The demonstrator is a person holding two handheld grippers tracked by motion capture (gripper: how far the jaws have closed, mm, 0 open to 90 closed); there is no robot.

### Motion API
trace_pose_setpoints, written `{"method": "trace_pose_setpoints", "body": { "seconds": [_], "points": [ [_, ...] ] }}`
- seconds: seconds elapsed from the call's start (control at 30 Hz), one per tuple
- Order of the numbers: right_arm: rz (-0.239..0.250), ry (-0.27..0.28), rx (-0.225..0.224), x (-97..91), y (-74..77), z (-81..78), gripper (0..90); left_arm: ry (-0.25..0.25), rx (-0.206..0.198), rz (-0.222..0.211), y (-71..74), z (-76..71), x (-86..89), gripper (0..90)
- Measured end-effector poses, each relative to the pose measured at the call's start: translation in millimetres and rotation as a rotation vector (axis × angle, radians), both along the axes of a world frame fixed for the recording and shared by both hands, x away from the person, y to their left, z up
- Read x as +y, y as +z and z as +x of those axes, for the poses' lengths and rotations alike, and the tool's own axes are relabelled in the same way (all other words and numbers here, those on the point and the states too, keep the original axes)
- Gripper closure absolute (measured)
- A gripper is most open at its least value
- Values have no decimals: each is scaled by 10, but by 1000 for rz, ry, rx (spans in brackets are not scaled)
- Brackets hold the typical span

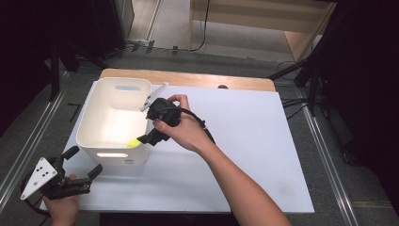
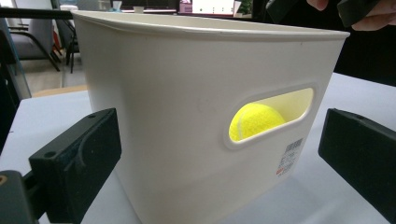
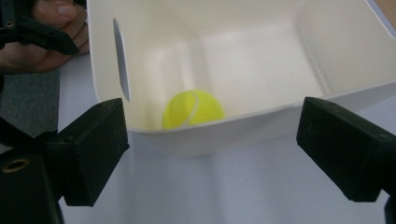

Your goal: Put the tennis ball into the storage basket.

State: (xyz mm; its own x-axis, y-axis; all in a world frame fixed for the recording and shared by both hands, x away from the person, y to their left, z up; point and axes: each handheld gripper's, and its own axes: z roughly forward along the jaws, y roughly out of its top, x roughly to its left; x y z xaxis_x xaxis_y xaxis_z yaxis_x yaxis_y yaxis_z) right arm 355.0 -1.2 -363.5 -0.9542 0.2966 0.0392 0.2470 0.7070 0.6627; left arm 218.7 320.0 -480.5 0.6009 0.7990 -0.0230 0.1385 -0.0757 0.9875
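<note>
I am holding the right hand-held gripper (image 1: 143, 138) over the near right corner of the white bin (image 1: 87, 123), its jaws standing apart with nothing between them. Looking along them, I am seeing the yellow tennis ball (image 3: 192, 108) lying on the bin floor at about twelve o'clock from the jaws, tucked against the near wall. My left hand-held gripper (image 1: 85, 163) is resting low on the white surface (image 1: 254, 141) at roughly seven o'clock from the bin, jaws likewise apart and empty, facing the bin's side. Through that side's handle slot the ball is showing again. At the slot's five o'clock a small barcode sticker (image 2: 289, 157) is sitting on the wall; its print is too small for me to read.
</note>
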Motion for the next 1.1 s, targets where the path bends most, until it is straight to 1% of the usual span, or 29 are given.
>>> {"method": "trace_pose_setpoints", "body": {
  "seconds": [0.1, 0.13, 0.17, 0.2, 0.3, 0.4, 0.57, 0.6, 0.67, 0.83, 1.1],
  "points": [
    [6, -16, -3, -70, -23, -21, 74, -2, 1, 0, -1, 3, -4, 0],
    [12, -25, -2, -94, -32, -30, 58, -5, 0, 4, -1, 4, -3, 0],
    [13, -24, 3, -123, -46, -39, 23, -6, 0, 2, -2, 3, -6, 0],
    [12, -32, 4, -144, -57, -47, 15, -6, -1, 2, -2, 3, -6, 0],
    [17, -39, 1, -209, -89, -58, 15, -4, 1, 1, -1, 3, -3, 0],
    [27, -60, 1, -291, -130, -82, 15, -5, 1, 2, -2, 3, -6, 0],
    [30, -71, 2, -402, -227, -121, 15, -6, 3, 6, -1, 3, -5, 0],
    [36, -69, -5, -422, -251, -127, 14, -6, 3, 6, -1, 3, -5, 0],
    [43, -72, -1, -470, -293, -149, 8, -5, 3, 5, -1, 3, -5, 0],
    [55, -114, 0, -614, -389, -214, 0, -3, 4, 7, -2, 4, -11, 0],
    [102, -172, 6, -883, -513, -278, 0, -2, 5, 8, -3, 4, -21, 0]
  ]
}}
